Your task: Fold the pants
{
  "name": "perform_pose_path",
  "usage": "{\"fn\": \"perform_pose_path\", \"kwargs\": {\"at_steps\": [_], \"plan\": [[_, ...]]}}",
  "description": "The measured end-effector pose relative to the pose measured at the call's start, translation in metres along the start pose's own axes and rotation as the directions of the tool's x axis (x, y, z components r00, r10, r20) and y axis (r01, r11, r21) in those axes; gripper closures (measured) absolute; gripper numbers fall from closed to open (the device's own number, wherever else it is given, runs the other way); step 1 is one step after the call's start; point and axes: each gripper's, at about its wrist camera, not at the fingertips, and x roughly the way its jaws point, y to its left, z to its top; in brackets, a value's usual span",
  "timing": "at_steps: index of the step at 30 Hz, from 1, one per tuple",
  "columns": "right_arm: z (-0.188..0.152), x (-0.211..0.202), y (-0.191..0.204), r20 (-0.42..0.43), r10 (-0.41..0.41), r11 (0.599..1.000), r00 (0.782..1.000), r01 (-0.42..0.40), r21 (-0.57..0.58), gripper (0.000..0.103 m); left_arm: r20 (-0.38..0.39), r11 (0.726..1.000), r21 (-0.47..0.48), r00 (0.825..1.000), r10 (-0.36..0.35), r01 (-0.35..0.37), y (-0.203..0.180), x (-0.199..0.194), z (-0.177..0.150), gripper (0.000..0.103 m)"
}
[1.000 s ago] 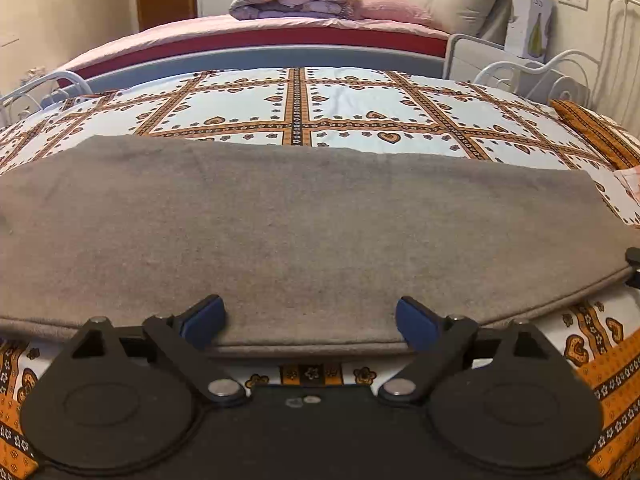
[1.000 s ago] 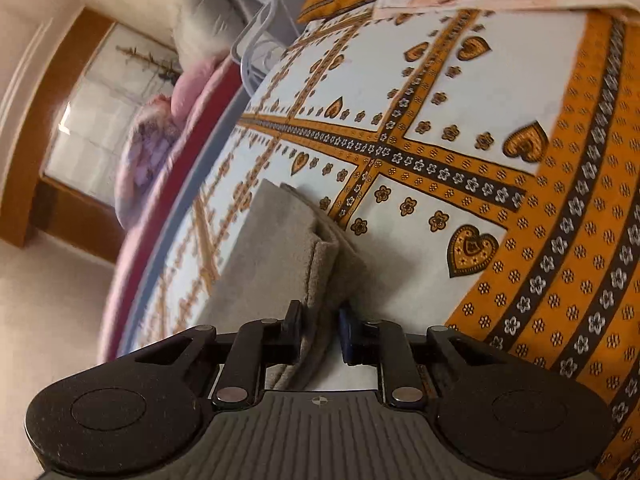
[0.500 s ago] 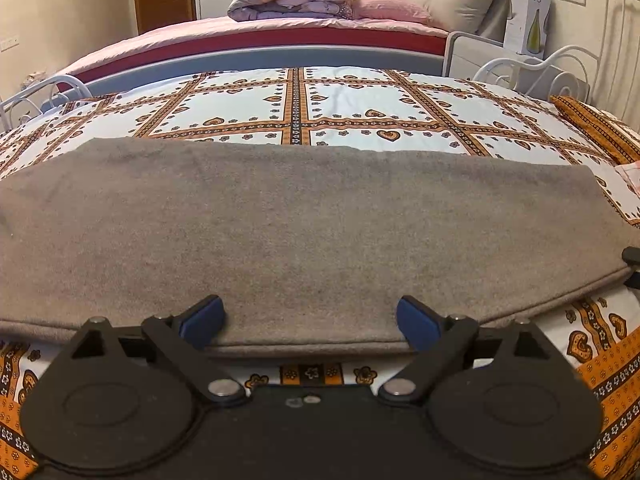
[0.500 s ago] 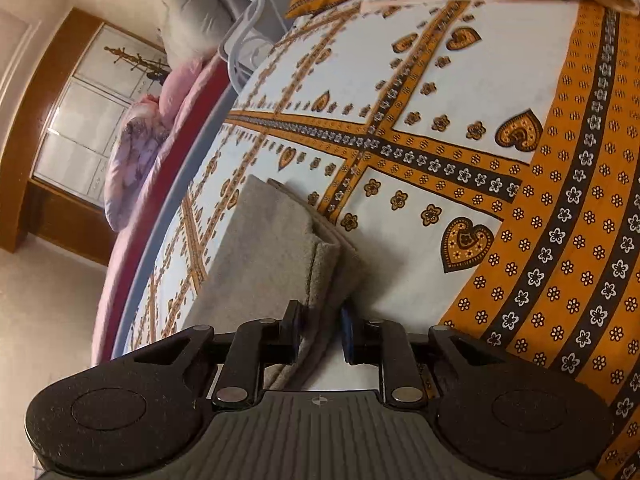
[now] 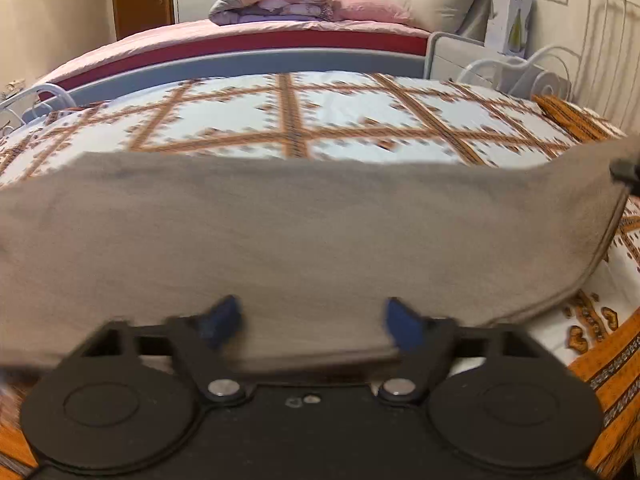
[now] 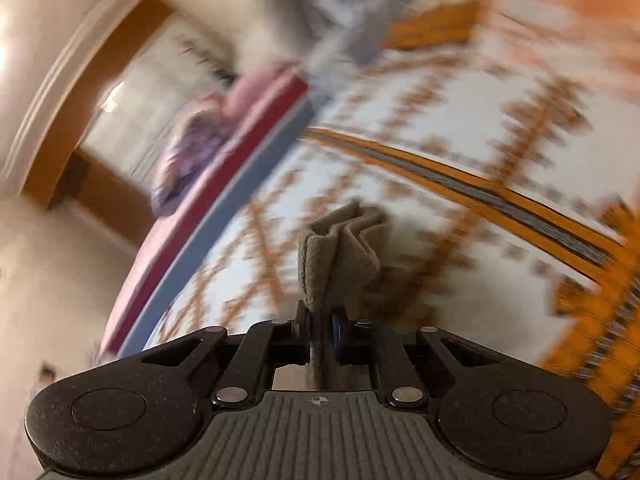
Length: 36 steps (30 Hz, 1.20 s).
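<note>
We see the grey-brown pants [image 5: 304, 232] spread across the patterned bed cover [image 5: 320, 120] — soft, fleecy, one end lifted. Our right gripper [image 6: 320, 322] has just clamped a bunched end; our left gripper [image 5: 312, 318], jaws just narrowing, straddles the near edge without pinching it.

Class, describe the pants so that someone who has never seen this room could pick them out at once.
Find the bed with the orange-and-white patterned cover, nearest the camera. Across its near edge lie the pants, a long flat band of cloth. They are plain grey-brown, unlike the patterned cover beneath and the pink quilt on the far bed.
</note>
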Motion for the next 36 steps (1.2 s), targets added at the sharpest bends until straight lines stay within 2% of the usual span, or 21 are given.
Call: {"fn": "perform_pose_path", "kwargs": {"at_steps": [4,6,9,11,13,14,15,16,17,19,22,24,25,26,27,28,29,33,36], "plan": [[-0.032,0.017,0.086,-0.028,0.074,0.976,0.997,-0.078,-0.202,0.093,0.005,0.993,-0.051,0.994,0.107,-0.107,0.115,-0.027,0.008,0.034],[-0.065,0.033,0.131,-0.069,0.118,0.946,0.991,-0.133,-0.294,0.093,-0.005,0.978,-0.087,0.981,0.192,-0.192,0.176,-0.038,0.007,0.032],[-0.122,0.062,0.189,-0.16,0.176,0.889,0.971,-0.227,-0.399,0.093,-0.031,0.941,-0.174,0.956,0.291,-0.292,0.254,-0.055,-0.006,0.032],[-0.162,0.081,0.221,-0.231,0.195,0.85,0.953,-0.282,-0.445,0.093,-0.065,0.913,-0.25,0.946,0.317,-0.322,0.29,-0.062,-0.017,0.032],[-0.205,0.1,0.242,-0.322,0.218,0.814,0.921,-0.354,-0.461,0.09,-0.096,0.883,-0.344,0.947,0.307,-0.321,0.316,-0.067,-0.025,0.032],[-0.23,0.109,0.252,-0.404,0.225,0.777,0.887,-0.413,-0.475,0.078,-0.095,0.871,-0.378,0.949,0.3,-0.313,0.325,-0.071,-0.028,0.032],[-0.25,0.112,0.26,-0.465,0.203,0.741,0.862,-0.446,-0.502,0.075,-0.089,0.867,-0.388,0.949,0.302,-0.312,0.328,-0.073,-0.029,0.032],[-0.262,0.111,0.262,-0.476,0.201,0.717,0.856,-0.46,-0.524,0.075,-0.083,0.868,-0.381,0.947,0.31,-0.317,0.328,-0.074,-0.029,0.032],[-0.27,0.108,0.261,-0.467,0.214,0.711,0.858,-0.464,-0.528,0.075,-0.077,0.872,-0.375,0.947,0.311,-0.316,0.326,-0.074,-0.029,0.032],[-0.27,0.112,0.254,-0.476,0.203,0.747,0.856,-0.449,-0.489,0.075,-0.07,0.883,-0.379,0.96,0.272,-0.278,0.322,-0.073,-0.028,0.034],[-0.25,0.112,0.24,-0.421,0.19,0.785,0.887,-0.395,-0.477,0.075,-0.039,0.915,-0.354,0.981,0.192,-0.193,0.305,-0.068,-0.023,0.036],[-0.235,0.108,0.229,-0.376,0.18,0.809,0.909,-0.355,-0.469,0.075,-0.029,0.939,-0.302,0.986,0.163,-0.164,0.286,-0.06,-0.016,0.038],[-0.228,0.106,0.227,-0.369,0.173,0.813,0.913,-0.344,-0.47,0.075,-0.03,0.949,-0.277,0.989,0.146,-0.149,0.275,-0.056,-0.012,0.039],[-0.222,0.105,0.223,-0.368,0.162,0.819,0.916,-0.333,-0.467,0.075,-0.033,0.957,-0.264,0.993,0.115,-0.119,0.265,-0.051,-0.01,0.047],[-0.216,0.105,0.219,-0.369,0.15,0.826,0.917,-0.321,-0.463,0.075,-0.039,0.961,-0.264,0.997,0.073,-0.081,0.256,-0.046,-0.008,0.056],[-0.211,0.103,0.216,-0.368,0.139,0.833,0.919,-0.31,-0.459,0.075,-0.044,0.963,-0.266,0.999,0.025,-0.036,0.248,-0.04,-0.006,0.058],[-0.208,0.101,0.211,-0.363,0.127,0.837,0.923,-0.296,-0.461,0.075,-0.054,0.965,-0.261,0.998,-0.01,-0.004,0.239,-0.035,-0.005,0.059],[-0.197,0.088,0.193,-0.346,0.102,0.842,0.932,-0.267,-0.469,0.075,-0.082,0.966,-0.252,0.993,-0.08,0.057,0.215,-0.016,-0.002,0.06],[-0.185,0.081,0.18,-0.322,0.089,0.848,0.943,-0.241,-0.471,0.075,-0.073,0.953,-0.289,0.99,-0.121,0.095,0.208,-0.009,0.0,0.06]]}}
